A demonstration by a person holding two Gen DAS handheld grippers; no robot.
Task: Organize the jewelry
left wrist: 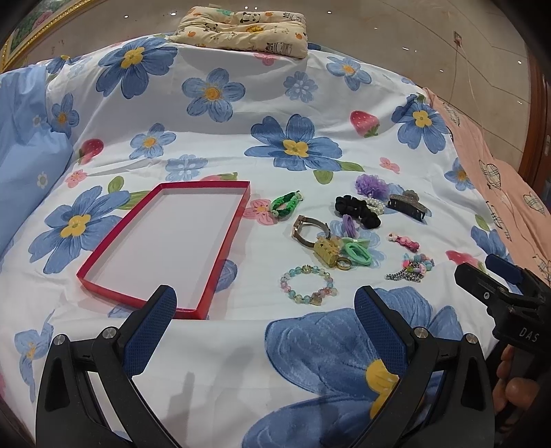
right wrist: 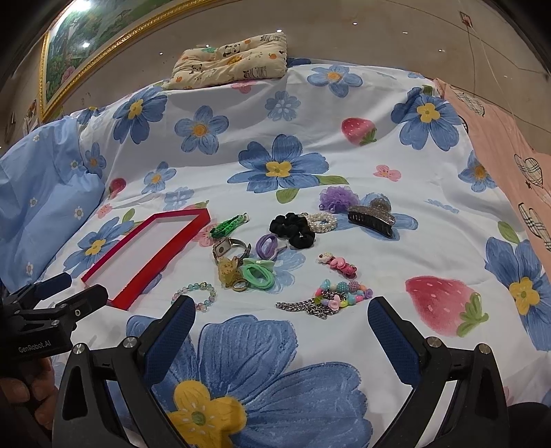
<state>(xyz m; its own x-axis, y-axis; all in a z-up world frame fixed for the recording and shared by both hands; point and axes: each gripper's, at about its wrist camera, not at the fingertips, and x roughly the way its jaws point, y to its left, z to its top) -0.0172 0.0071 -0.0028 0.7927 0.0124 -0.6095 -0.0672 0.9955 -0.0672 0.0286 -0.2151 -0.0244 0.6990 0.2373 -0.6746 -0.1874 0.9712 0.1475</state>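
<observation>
both grippers (left wrist: 265, 303) (right wrist: 280, 313) agape, empty

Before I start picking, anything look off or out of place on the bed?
Nothing damaged. The red tray is empty and sits skewed to the bed edge; all the jewelry, like the beaded bracelet, lies loose on the sheet to its right.

Floral bedspread (left wrist: 220, 144), panda cushion (left wrist: 244, 31), gold-framed painting (right wrist: 103, 38), glossy floor (left wrist: 430, 41).

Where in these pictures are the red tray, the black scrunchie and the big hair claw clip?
red tray (left wrist: 103, 275), left wrist view, on its near-left rim.
black scrunchie (right wrist: 292, 225), right wrist view, on its ruffled fabric.
hair claw clip (right wrist: 370, 215), right wrist view, on its toothed body.
</observation>
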